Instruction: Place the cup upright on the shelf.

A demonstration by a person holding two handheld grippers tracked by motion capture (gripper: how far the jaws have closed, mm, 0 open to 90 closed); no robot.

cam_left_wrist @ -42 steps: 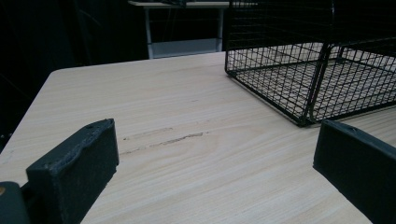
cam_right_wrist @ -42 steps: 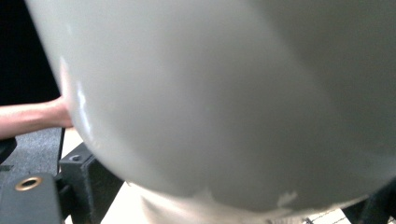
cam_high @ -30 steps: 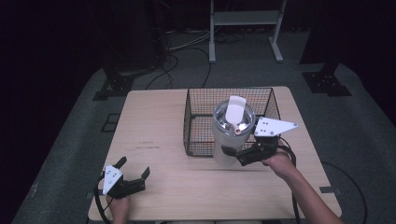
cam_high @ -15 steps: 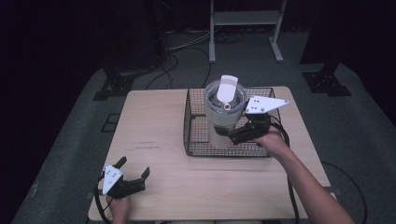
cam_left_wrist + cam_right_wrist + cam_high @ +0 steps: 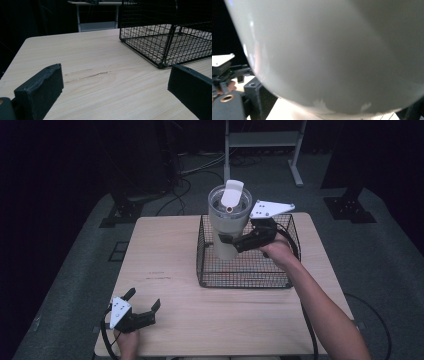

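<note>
Gripping a white tumbler (image 5: 227, 227) by its side, the right gripper (image 5: 231, 240) holds it raised above the black wire basket (image 5: 245, 277), which sits toward the table's (image 5: 165, 250) far right corner. The left gripper (image 5: 142, 305) rests at the near left corner, jaws spread wide with nothing between them.

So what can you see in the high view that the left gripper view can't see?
High view alone: the white tumbler with its lid, held by the right gripper above the wire basket, plus both of the person's arms and the floor. Left gripper view alone: a close look at the left gripper's two black fingers, spread apart, and a scratch in the wood. Both share the wooden table and the basket.
</note>
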